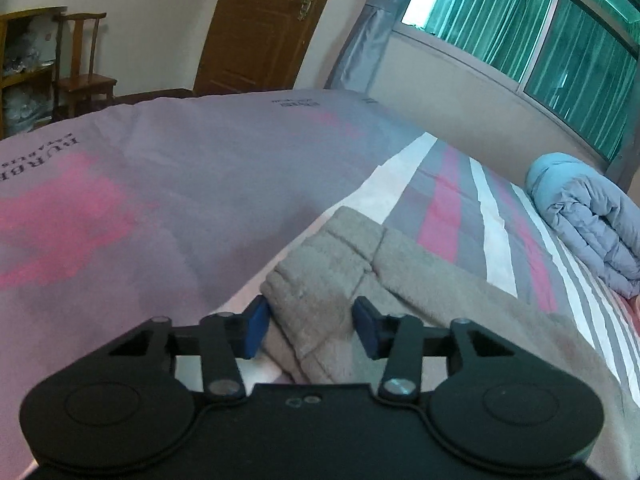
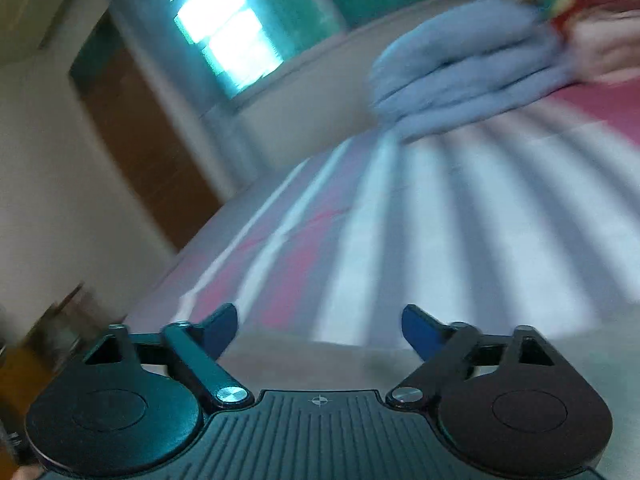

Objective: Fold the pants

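Observation:
Beige fleece pants (image 1: 404,280) lie on the striped bed sheet (image 1: 444,196), their hemmed end toward the bed's middle. My left gripper (image 1: 311,326) is open, its blue fingertips (image 1: 256,330) on either side of the pants' hem, just above the fabric. In the blurred right wrist view, my right gripper (image 2: 319,330) is open wide and empty. It hovers over a pale beige strip of the pants (image 2: 312,354) with the striped sheet (image 2: 400,240) beyond.
A folded light-blue quilt (image 1: 580,216) sits at the bed's right side below the window, also in the right wrist view (image 2: 460,92). A pink-grey cover (image 1: 160,184) spreads over the left bed. A wooden door (image 1: 264,28) and chair (image 1: 84,72) stand behind.

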`<state>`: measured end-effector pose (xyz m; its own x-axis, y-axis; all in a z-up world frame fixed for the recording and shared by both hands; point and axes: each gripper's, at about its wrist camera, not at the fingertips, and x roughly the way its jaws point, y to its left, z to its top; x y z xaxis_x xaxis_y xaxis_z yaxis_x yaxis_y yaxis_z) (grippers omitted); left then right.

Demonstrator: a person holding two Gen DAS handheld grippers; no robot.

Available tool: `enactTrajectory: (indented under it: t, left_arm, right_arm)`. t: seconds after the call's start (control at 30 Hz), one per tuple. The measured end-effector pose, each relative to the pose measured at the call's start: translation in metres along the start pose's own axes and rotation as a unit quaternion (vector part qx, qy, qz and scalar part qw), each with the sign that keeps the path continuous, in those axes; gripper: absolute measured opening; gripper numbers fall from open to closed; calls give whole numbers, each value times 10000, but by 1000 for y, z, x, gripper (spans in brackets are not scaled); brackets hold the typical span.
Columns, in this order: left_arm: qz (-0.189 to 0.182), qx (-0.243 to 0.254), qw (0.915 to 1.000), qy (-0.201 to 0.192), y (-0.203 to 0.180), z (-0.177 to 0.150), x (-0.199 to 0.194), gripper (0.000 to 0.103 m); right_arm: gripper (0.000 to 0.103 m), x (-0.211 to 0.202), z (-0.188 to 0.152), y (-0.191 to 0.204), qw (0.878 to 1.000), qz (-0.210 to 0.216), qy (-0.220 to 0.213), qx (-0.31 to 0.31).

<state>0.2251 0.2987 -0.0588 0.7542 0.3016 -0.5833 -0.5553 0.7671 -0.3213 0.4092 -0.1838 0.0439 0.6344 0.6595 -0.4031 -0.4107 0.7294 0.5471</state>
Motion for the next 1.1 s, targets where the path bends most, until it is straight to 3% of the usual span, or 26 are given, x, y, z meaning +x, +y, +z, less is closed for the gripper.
enactTrajectory:
  t: [0.1,0.23,0.43,0.47,0.5,0.53,0.63,0.73,0.83,0.93,1.0,1.1]
  left_arm:
    - [-81,-31,9999,87,3,2,10,27]
    - [-186,32,9998,95,8,1,13,27]
    - [-280,-28,9996,8,11,-5,8,27]
    - [-313,-37,9995,-3,12,-6,7,23]
    - [-397,-42,9992,-4,13,-6,6,20]
    - [-517,-89,9986,-20,15,-4,7,16]
    - [-641,-148,9976,-229,19,3,1,14]
    - [-627,-53,9969,-467,16,14,-8,5]
    - [-375,130,9992,-108,19,12,8,5]
    - [-364,205,9991,37,25,0,14,8]
    - [-329,217,9992,-22,25,2,8,18]
    - [-278,286,9990,-206,18,7,-10,24]
  right_arm:
    - [55,65,9,22,9976,174,490,-461]
    - [55,134,11,36,9910,350,973,-852]
    - [55,180,-10,49,9707,650,1727,-1542]
    - [50,184,-13,51,9662,664,1844,-1676]
    - [25,188,-16,54,9614,644,1946,-1835]
    - [9,191,-18,57,9569,655,2036,-1964]
    - [3,190,-20,66,9477,704,2043,-2350]
    - [2,184,-9,71,9562,768,1690,-2265]
    - [2,190,-11,63,9649,744,1545,-1991]
    - [3,218,-39,53,9551,401,2160,-1986]
    - [3,212,-38,47,9650,443,1941,-1708]
    - [3,183,-23,39,9779,527,1499,-1357]
